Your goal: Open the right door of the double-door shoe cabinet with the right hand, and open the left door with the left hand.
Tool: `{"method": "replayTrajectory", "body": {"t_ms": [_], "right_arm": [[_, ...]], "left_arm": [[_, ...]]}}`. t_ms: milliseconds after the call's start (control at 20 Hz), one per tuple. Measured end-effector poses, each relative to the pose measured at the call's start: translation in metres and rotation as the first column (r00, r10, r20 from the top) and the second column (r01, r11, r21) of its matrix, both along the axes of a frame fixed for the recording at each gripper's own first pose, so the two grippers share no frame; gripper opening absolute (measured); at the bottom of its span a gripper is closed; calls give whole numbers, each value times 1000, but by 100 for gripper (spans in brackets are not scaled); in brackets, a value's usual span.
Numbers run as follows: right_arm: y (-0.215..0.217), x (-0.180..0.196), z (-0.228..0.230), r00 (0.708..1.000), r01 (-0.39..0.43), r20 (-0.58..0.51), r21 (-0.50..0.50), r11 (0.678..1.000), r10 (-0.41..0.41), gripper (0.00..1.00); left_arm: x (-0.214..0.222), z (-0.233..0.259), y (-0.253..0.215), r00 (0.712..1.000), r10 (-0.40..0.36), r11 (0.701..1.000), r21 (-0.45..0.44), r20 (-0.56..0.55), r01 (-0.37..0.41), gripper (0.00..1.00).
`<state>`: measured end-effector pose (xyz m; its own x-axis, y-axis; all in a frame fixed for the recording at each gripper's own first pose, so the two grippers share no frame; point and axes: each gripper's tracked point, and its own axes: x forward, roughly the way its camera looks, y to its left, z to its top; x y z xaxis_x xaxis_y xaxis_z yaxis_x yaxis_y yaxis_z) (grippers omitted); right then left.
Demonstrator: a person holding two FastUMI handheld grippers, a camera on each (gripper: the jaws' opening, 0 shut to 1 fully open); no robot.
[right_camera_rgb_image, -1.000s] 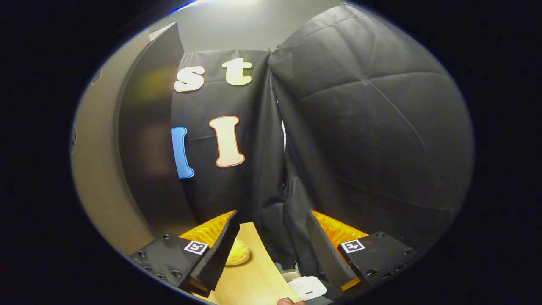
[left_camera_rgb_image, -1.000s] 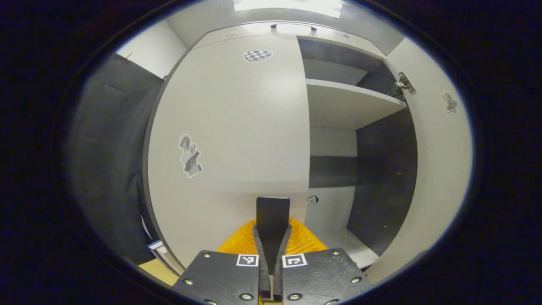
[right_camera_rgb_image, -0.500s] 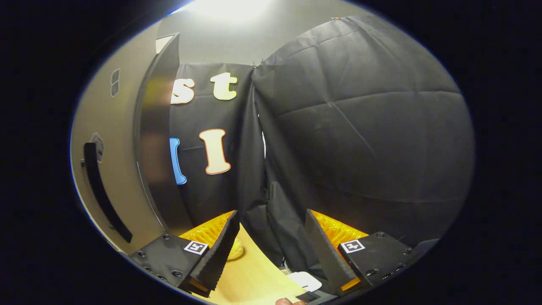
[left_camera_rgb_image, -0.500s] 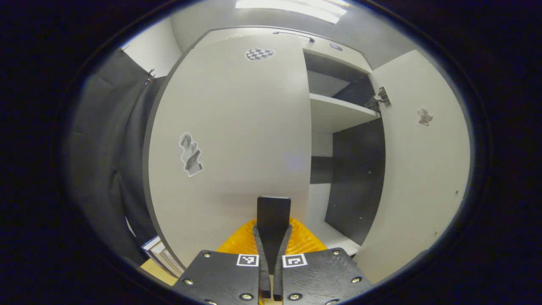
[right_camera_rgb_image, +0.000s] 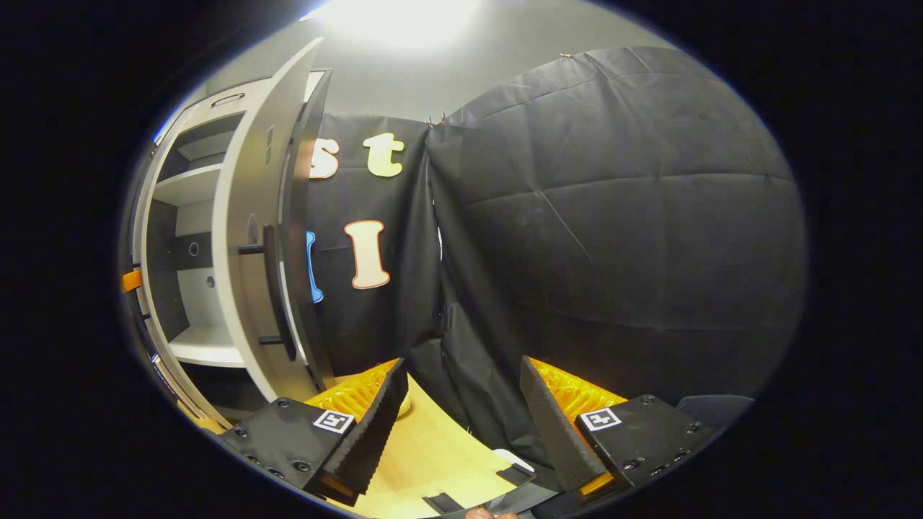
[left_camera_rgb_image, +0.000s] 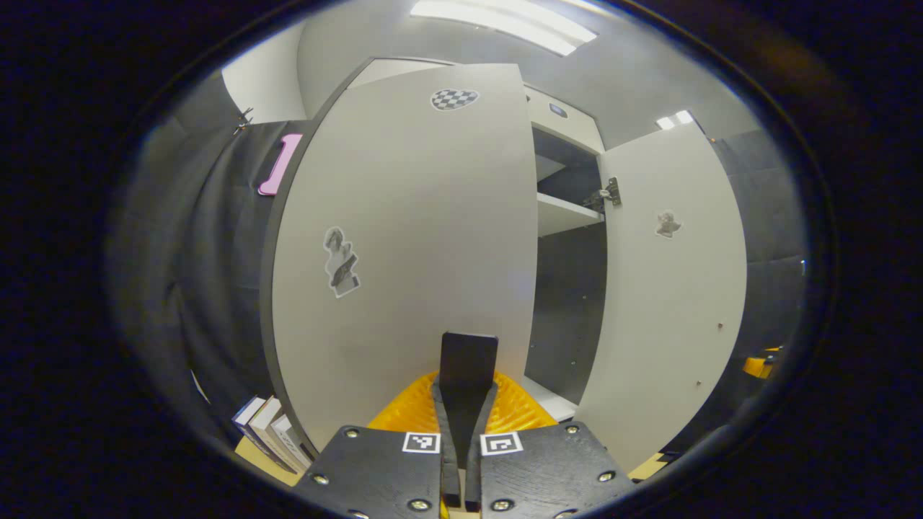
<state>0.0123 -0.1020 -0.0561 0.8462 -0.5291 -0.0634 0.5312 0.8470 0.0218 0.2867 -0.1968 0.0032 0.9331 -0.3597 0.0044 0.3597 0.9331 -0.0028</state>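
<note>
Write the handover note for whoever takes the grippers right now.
Left gripper: fingers together, nothing seen between them, close before the left door.
Right gripper: fingers apart, empty, aimed at the booth's cloth wall, off the right door.
Done: right door stands swung wide, handle free; shelves exposed.
Left door: cannot tell how far it is open.
Left: finish opening the left door with the left gripper.

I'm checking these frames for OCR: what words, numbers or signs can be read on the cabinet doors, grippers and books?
None is readable.
Left door: stickers are pictures, no words.
Right door: small sticker, too small to tell.
Left hand-held gripper: square markers, coded patterns, no letters.
Books: spines too small.
</note>
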Motion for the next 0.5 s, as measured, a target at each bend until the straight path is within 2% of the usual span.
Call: {"method": "replayTrajectory", "body": {"t_ms": [200, 250, 300, 500], "right_arm": [[29, 3, 7, 1000, -26, 13, -6, 1000, 26, 92], [36, 5, 9, 999, -37, 16, -15, 999, 38, 98], [44, 8, 10, 999, -50, 17, -24, 998, 50, 92], [75, 21, 9, 994, -111, 2, -52, 992, 111, 92]], "left_arm": [[0, 3, 5, 1000, -27, 1000, -8, -2, 27, 6], [0, 3, 6, 999, -33, 999, -8, -3, 33, 6], [-1, 4, 8, 999, -39, 999, -9, -3, 39, 6], [-2, 7, 14, 999, -44, 999, -10, 7, 45, 6]]}}
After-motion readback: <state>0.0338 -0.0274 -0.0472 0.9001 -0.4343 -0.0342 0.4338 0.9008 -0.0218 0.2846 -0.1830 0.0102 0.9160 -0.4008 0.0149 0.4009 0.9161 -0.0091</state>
